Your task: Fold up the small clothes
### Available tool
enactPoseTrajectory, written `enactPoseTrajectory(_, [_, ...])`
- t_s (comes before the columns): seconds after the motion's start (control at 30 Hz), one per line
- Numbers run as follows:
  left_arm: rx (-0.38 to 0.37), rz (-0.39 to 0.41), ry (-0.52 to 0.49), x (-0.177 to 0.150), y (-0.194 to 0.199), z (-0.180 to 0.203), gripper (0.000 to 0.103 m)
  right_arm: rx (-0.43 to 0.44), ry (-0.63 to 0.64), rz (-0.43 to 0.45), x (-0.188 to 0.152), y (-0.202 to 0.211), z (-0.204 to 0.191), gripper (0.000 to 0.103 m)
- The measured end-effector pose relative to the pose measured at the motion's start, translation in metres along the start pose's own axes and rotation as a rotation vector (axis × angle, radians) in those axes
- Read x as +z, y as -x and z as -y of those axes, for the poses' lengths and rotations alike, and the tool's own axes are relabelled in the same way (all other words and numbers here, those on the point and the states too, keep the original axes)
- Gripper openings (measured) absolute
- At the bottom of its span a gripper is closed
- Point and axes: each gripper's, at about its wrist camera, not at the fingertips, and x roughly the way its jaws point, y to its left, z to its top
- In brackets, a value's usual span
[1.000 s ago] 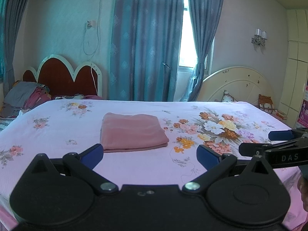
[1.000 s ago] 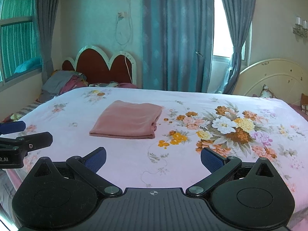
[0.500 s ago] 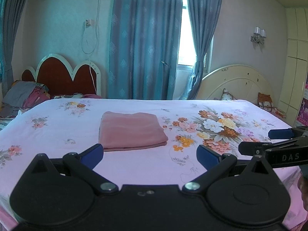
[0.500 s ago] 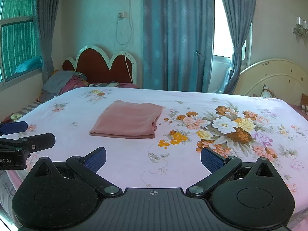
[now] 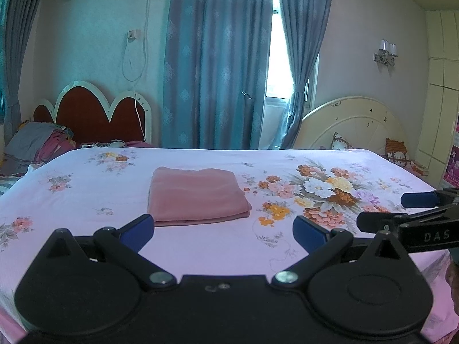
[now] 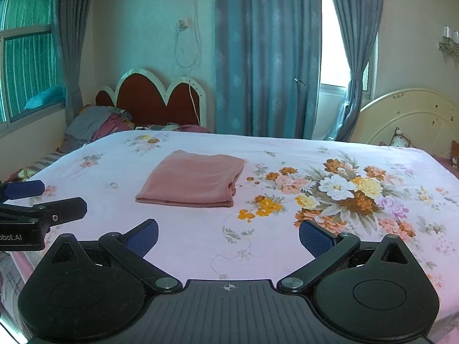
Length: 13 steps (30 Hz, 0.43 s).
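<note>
I am looking across the bed (image 5: 86, 200), its floral sheet filling most of both views. On it lies the pink garment (image 5: 196, 195), at about 12 o'clock from my left gripper (image 5: 222, 230) and nearer 11 o'clock from my right gripper (image 6: 228, 236). It sits as a flat, squared rectangle, layers stacked, well apart from both tools.

Both grippers hang above the near edge of the bed with their jaws spread wide and nothing between the blue pads (image 6: 145, 233). Each tool shows at the edge of the other's view, side by side.

My judgement: this piece looks finished, so the step in hand is to leave it undisturbed and fetch the next one. To do that well I would keep the jaws spread, lift clear over the sheet rather than drag across it, and approach any new cloth by an edge or corner, so both layers pinch cleanly.

There are no baskets or bins in view. The nearest thing to a store is the heap of clothes (image 6: 94, 126) at 10 o'clock beside the red headboard (image 6: 155, 100); I cannot tell what is in it.
</note>
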Motion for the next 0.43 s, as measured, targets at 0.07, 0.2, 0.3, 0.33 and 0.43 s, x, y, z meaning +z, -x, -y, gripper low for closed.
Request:
enactPoseTrajectory(0.07, [-0.002,-0.001,0.001,0.0002,-0.0002,-0.0008,0.103,0.001,0.002,0.003,-0.0001,-0.0002,0.0001,0.103])
enactPoseTrajectory(0.2, [-0.001,0.0,0.0,0.0002,-0.0008,-0.0008,0.102,0.003,0.001,0.008,-0.0005,0.0006,0.0016,0.103])
enactPoseTrajectory(0.3, [0.001,0.002,-0.012,0.0004,-0.0021,-0.0004,0.102,0.021,-0.01,0.022,-0.0001,0.0027,0.0042,0.103])
enactPoseTrajectory(0.33, [0.006,0.002,-0.017,0.0009,-0.0027,-0.0006,0.102,0.027,-0.015,0.028,0.0004,0.0036,0.0049,0.103])
enactPoseTrajectory(0.43, [0.001,0.001,-0.013,0.0023,-0.0042,-0.0017,0.102,0.04,-0.017,0.034,0.0016,0.005,0.0053,0.103])
